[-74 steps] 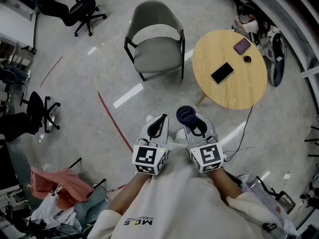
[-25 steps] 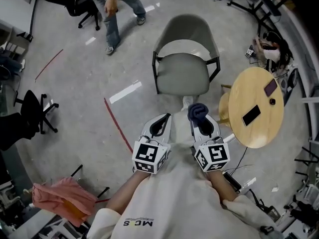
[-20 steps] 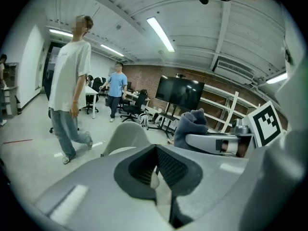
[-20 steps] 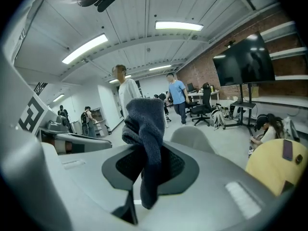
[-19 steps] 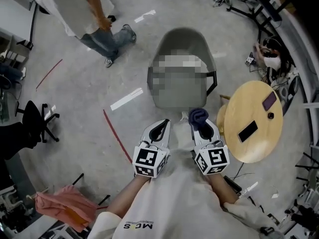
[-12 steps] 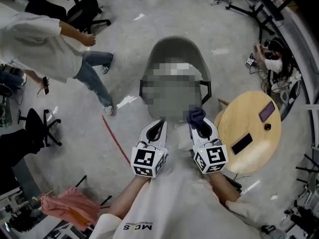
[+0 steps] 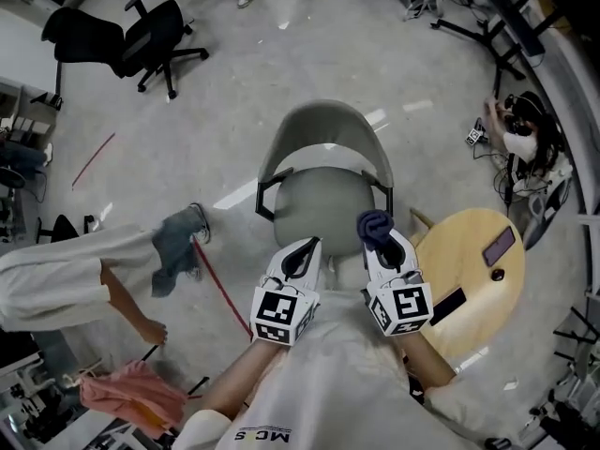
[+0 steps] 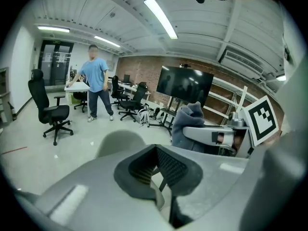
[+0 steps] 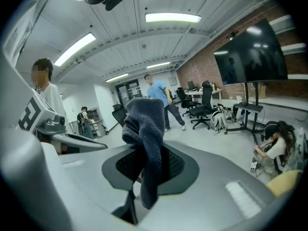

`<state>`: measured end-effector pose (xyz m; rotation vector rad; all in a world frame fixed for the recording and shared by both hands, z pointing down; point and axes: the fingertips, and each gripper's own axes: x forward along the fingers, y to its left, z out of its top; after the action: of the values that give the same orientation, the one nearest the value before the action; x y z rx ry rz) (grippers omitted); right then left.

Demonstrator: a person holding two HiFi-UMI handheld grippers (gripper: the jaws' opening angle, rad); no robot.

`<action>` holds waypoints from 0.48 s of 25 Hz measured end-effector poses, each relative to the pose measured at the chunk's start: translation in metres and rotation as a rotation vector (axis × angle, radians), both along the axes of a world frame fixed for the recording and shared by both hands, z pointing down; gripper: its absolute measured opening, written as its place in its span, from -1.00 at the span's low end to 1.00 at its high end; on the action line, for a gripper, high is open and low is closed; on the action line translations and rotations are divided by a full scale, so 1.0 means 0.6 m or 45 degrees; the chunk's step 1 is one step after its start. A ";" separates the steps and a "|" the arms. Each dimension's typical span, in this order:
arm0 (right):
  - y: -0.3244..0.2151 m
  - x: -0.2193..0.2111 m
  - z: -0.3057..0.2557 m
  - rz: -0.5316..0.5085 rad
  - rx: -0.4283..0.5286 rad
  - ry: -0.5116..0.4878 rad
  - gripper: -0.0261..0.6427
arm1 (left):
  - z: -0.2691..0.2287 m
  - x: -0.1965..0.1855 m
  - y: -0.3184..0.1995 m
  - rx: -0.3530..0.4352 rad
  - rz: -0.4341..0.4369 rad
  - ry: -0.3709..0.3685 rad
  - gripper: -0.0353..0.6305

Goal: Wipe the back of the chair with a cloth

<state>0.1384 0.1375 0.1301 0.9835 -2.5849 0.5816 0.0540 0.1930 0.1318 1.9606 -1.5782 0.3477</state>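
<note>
A grey-green chair with black arms stands just ahead of me, its seat facing me and its curved back on the far side. My right gripper is shut on a dark blue cloth, which hangs bunched between the jaws. It hovers over the seat's front right edge. My left gripper is shut with nothing in it, beside the right one over the seat's front. In the left gripper view the chair's back shows low beyond the jaws, and the cloth shows to the right.
A round wooden table with two phones stands close at the right. A person is bent over on the left by a red floor line. A black office chair is far left; cables and gear lie at the right.
I have come nearer the chair, which now sits right under the grippers. The bystander crossed from the top to the left side. Both grippers keep their hold and spacing.
</note>
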 end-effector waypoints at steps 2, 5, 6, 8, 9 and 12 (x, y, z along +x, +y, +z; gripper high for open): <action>-0.021 -0.014 -0.005 -0.015 0.031 0.015 -0.68 | 0.004 -0.013 -0.020 -0.006 -0.001 0.016 -0.89; -0.049 -0.039 0.002 -0.049 0.037 0.039 -0.68 | 0.016 -0.035 -0.046 -0.006 0.022 0.009 -0.89; -0.054 -0.050 0.005 -0.075 0.037 0.045 -0.68 | 0.021 -0.042 -0.051 -0.009 0.032 0.004 -0.89; -0.063 -0.072 0.012 -0.139 0.055 0.056 -0.68 | 0.032 -0.058 -0.062 -0.014 0.042 0.000 -0.89; -0.069 -0.084 0.015 -0.168 0.068 0.063 -0.68 | 0.038 -0.065 -0.067 -0.018 0.039 -0.001 -0.89; -0.076 -0.118 0.025 -0.238 0.098 0.103 -0.68 | 0.047 -0.089 -0.071 -0.023 0.005 -0.009 -0.89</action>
<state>0.0674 0.0920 0.1448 0.7598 -2.6058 0.3881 0.0006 0.1502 0.1602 1.9513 -1.5707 0.3700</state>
